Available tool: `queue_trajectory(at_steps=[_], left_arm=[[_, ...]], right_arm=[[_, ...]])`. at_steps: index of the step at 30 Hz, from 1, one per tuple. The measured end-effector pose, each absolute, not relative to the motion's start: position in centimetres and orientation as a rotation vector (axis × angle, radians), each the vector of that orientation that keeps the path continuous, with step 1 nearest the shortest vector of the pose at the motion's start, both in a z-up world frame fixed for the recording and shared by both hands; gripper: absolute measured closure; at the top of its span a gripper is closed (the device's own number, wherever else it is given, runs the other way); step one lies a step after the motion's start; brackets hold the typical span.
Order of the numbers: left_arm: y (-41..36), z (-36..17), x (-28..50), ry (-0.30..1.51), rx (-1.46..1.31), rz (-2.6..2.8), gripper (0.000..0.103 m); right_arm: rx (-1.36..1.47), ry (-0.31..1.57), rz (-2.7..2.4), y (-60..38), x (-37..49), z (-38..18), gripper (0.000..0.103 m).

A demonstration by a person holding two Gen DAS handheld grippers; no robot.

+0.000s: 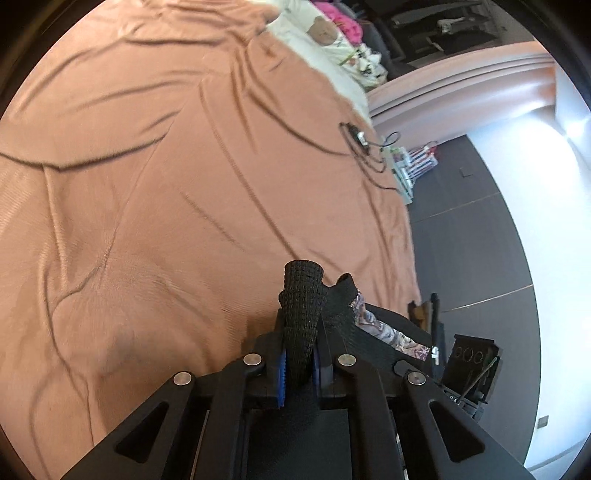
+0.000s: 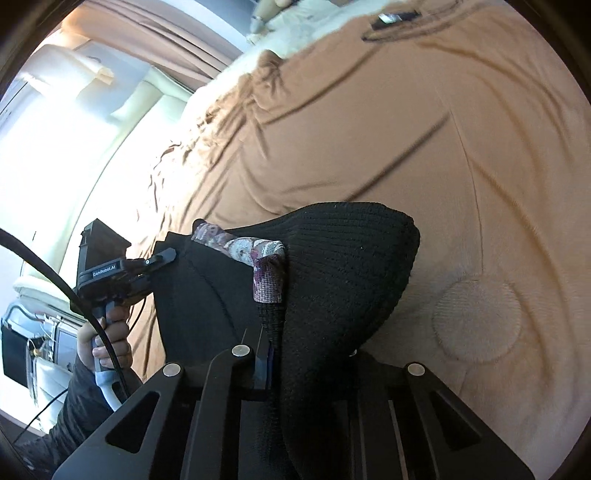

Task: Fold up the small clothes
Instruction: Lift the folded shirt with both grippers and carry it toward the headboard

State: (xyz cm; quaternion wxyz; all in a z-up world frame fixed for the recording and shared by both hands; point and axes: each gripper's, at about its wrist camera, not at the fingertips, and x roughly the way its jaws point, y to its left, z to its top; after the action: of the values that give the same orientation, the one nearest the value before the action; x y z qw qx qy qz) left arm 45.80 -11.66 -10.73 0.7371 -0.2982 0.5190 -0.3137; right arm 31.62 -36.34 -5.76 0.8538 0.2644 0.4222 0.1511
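A small black knit garment (image 2: pixel 343 266) with a floral-patterned trim (image 2: pixel 269 273) is held up above the bed between both grippers. My left gripper (image 1: pixel 300 363) is shut on one black knit edge (image 1: pixel 303 306), which sticks up between the blue pads; floral trim (image 1: pixel 391 332) trails to its right. My right gripper (image 2: pixel 273 354) is shut on the other edge, and the cloth drapes over its fingers. The left gripper (image 2: pixel 122 273) also shows in the right wrist view, held by a hand.
An orange-brown wrinkled bedsheet (image 1: pixel 166 184) covers the bed below. A small device with black cables (image 1: pixel 360 142) lies near the bed's far edge. Pillows and a soft toy (image 1: pixel 323 31) sit at the head. Dark floor (image 1: pixel 469 240) lies to the right.
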Motion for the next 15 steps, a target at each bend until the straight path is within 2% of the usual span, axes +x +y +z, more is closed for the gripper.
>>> queue_trajectory(at_steps=[15], left_arm=[[-8.7,-0.4,37.5,0.952,-0.639,-0.731,0.093]], right_arm=[[0.431,0.69,0.336,-33.2,19.3,2.6,0.092]])
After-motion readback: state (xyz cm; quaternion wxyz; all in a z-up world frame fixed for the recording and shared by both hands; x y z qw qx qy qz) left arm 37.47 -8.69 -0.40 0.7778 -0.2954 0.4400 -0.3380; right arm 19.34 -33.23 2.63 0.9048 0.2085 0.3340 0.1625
